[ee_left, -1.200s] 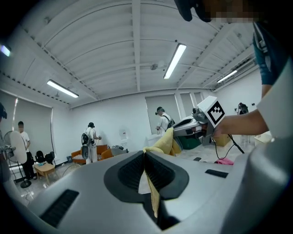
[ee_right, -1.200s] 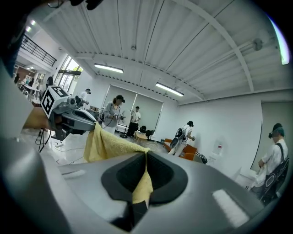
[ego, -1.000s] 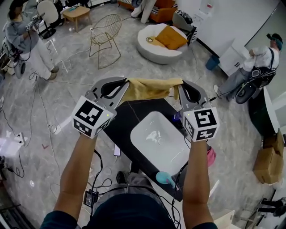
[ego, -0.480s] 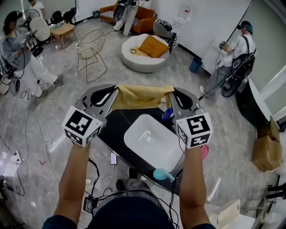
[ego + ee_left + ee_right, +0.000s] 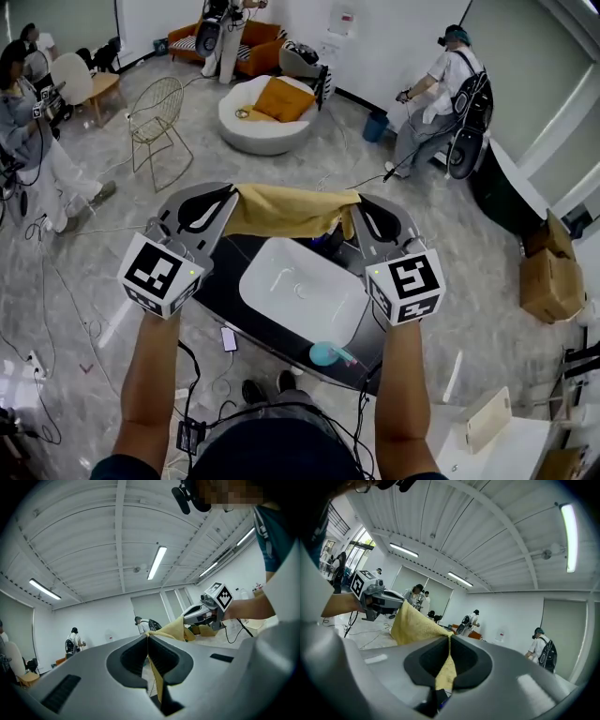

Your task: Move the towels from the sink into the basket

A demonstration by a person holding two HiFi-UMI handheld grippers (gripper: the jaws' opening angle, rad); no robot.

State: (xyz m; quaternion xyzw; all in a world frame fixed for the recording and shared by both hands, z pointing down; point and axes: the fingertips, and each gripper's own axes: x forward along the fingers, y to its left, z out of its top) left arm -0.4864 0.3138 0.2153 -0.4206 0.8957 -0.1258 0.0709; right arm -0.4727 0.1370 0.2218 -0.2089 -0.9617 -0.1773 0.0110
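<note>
Towel (image 5: 292, 211), yellow and soft, hangs stretched out between the two grippers. It is up in the air, over the far edge of the white sink (image 5: 251, 286). The left gripper (image 5: 232, 190) pinches one top corner tight. The right gripper (image 5: 356, 200) pinches the other top corner tight. The sink sits in a black table (image 5: 217, 281) below the person's arms.

The left claw (image 5: 232, 191) and right claw (image 5: 356, 201) each pinch one end of a yellow towel (image 5: 291, 212). It hangs stretched between them, above the far edge of a white sink (image 5: 281, 300) set in a dark surface (image 5: 223, 281).
</note>
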